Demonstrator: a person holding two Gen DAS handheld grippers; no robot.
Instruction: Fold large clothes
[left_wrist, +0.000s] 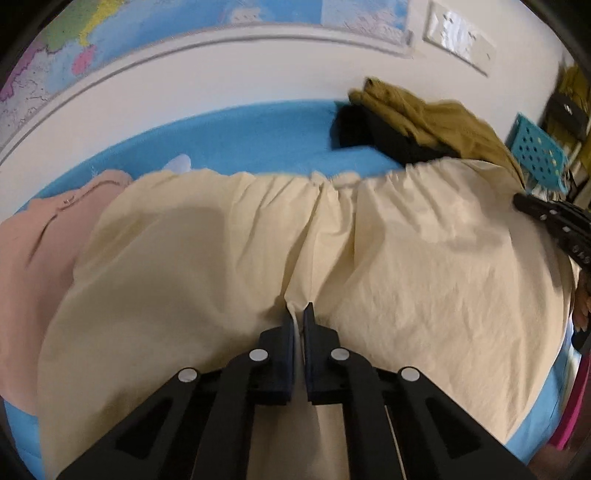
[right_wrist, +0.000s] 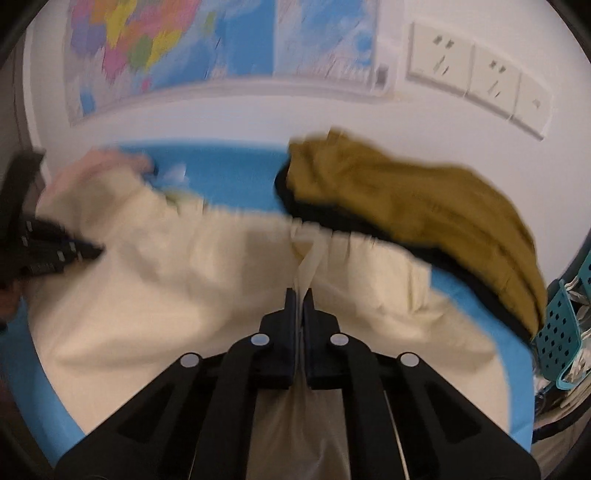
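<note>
Cream garment (left_wrist: 229, 236) is pinched by both the left gripper (left_wrist: 299, 314) and right gripper (right_wrist: 300, 299); only the left view shows pink cloth (left_wrist: 33, 258) clearly.

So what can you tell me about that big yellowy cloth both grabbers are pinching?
The cream garment is pale yellow, thin woven fabric, crinkled all over, with a gathered band along its far edge. It lies spread across the blue surface. The left gripper and right gripper each pinch a fold of it, pulling up small ridges. Its left side lies over a pink garment; its far right corner touches a black and olive clothes pile.
</note>
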